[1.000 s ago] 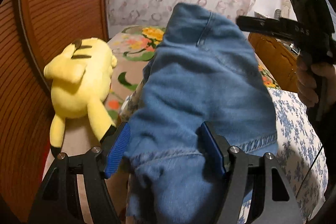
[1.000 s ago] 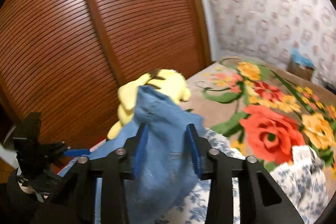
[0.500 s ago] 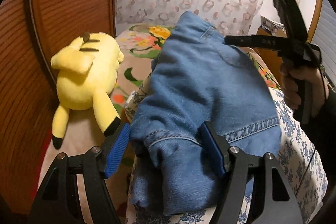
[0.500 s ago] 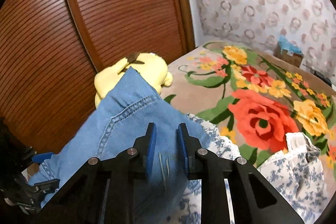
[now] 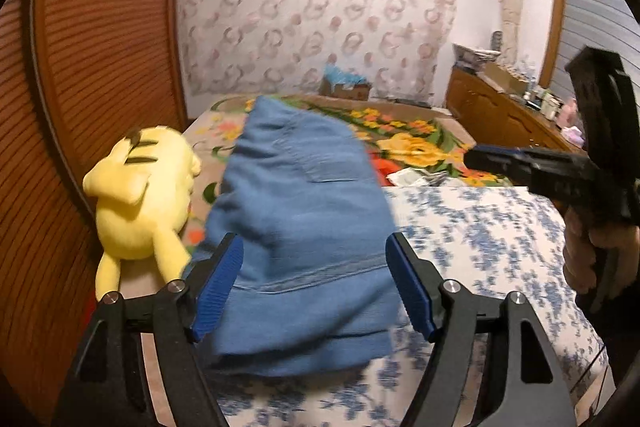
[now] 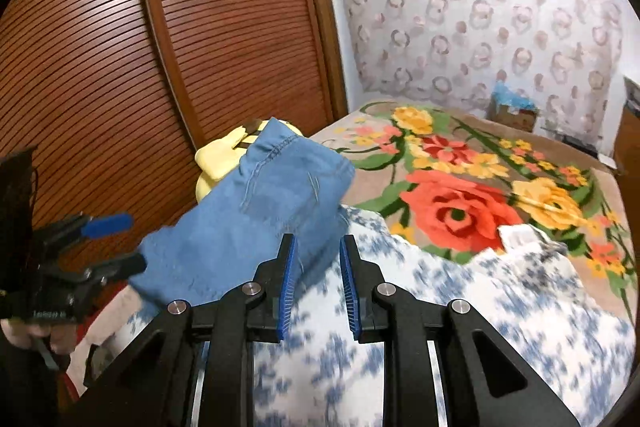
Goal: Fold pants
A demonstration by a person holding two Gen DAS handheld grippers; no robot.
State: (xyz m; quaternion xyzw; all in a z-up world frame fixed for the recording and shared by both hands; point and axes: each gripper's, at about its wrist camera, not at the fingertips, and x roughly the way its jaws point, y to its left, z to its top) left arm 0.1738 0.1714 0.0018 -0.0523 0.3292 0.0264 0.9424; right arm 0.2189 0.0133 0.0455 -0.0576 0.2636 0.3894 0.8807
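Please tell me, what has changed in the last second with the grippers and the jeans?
Both grippers let go: the left gripper and right gripper are open and drawn back. The folded jeans now lie on the blue-flowered sheet. The yellow plush stayed in place.

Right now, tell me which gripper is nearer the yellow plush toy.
Left. The left gripper, open over the folded jeans, has one finger beside the yellow plush toy. The right gripper sits across the jeans from it.

Left hand-held gripper (image 5: 314, 291), right hand-held gripper (image 6: 318, 283): black angular frames, ribbed blue pads, silver pivot screws.
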